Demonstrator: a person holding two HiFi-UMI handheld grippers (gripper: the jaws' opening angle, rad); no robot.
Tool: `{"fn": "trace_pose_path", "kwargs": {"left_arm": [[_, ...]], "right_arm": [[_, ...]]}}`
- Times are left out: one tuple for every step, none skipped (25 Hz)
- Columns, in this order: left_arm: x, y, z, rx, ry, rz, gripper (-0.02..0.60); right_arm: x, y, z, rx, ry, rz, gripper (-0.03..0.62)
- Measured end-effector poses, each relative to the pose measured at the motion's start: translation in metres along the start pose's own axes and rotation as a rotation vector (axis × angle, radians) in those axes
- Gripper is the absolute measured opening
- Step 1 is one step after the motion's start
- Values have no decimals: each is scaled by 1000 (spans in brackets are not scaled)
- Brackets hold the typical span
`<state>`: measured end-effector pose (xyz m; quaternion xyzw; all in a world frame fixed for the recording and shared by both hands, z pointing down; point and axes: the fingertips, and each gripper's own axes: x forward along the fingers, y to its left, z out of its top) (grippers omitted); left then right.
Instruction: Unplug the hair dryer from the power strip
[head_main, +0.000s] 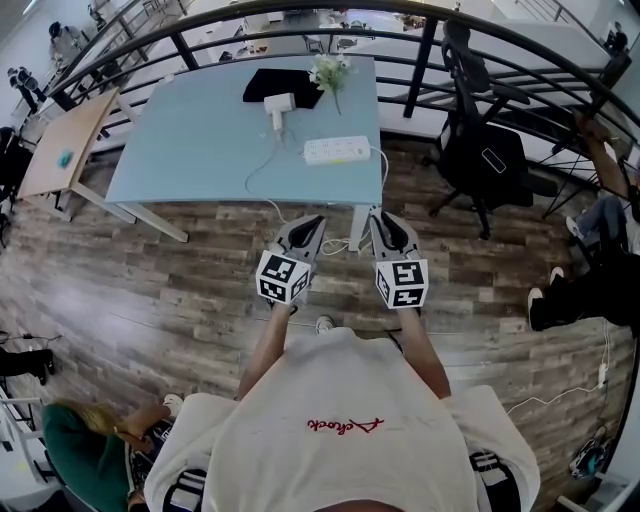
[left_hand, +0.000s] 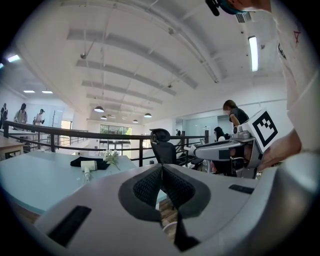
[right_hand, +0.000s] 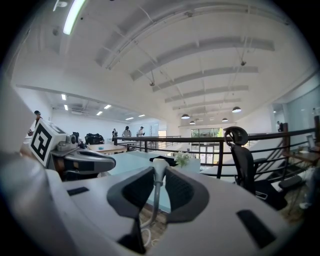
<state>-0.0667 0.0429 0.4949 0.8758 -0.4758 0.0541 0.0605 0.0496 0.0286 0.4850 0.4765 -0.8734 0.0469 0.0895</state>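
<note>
The white hair dryer lies at the far side of the pale blue table, partly on a black cloth. Its cord runs to the white power strip nearer the front edge. Both grippers hang over the wooden floor, short of the table and apart from the strip. My left gripper is shut with nothing in it; the dryer shows far off to its left. My right gripper stands a little open. The distant dryer and a pale cord line show through its gap.
A small bunch of white flowers stands behind the strip. A black office chair is right of the table, a black railing behind it. A wooden desk is far left. People sit at lower left and right.
</note>
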Motion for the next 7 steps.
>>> {"fn": "trace_pose_path", "kwargs": {"left_arm": [[1, 2, -1, 1, 0, -2, 9], [1, 4, -1, 1, 0, -3, 9], [2, 6, -2, 2, 0, -4, 9], [2, 8, -2, 2, 1, -5, 9], [3, 9, -2, 3, 1, -5, 9], [3, 10, -2, 2, 1, -6, 9], [3, 12, -1, 2, 1, -7, 9]], "right_arm": [[2, 0, 0, -1, 0, -2, 83], [3, 0, -1, -1, 1, -3, 83], [5, 0, -1, -2, 1, -5, 83], [7, 0, -1, -2, 2, -6, 83], [8, 0, -1, -3, 3, -8, 83], [9, 0, -2, -3, 4, -9, 83], [10, 0, -2, -3, 6, -10, 83]]}}
